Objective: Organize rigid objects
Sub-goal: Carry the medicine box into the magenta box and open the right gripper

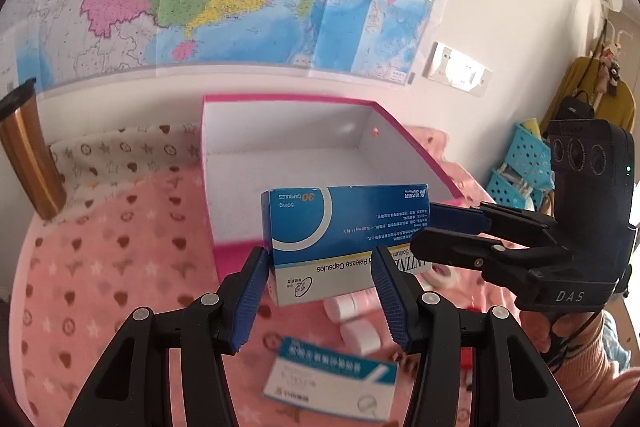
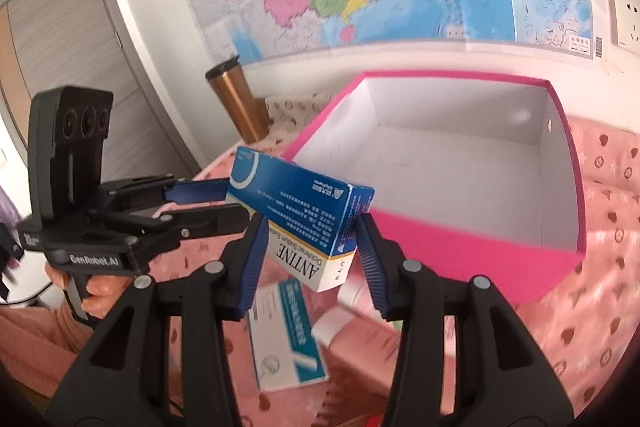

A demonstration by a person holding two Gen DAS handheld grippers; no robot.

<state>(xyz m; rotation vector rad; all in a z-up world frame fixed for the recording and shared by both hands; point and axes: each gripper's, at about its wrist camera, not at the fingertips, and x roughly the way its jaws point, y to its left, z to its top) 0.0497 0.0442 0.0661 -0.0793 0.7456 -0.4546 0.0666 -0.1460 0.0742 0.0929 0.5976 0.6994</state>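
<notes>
Blue-and-white capsule box [image 1: 340, 247] clamped by both grippers, above pink box [image 1: 404, 147]

The blue and white medicine box [image 1: 344, 239] carries the words "50mg" and "30 CAPSULES" on its blue face, seen upside down, with "Release Capsules" and the number "12" on its white side; from the right wrist view the same box [image 2: 308, 223] reads "ANTINE" in large letters. The right gripper [image 1: 452, 231] bears "DAS" on its black body, and the left gripper [image 2: 224, 205] bears "GenRobot.AI". Print on the second medicine box [image 1: 332, 379] is too blurred to read.
</notes>
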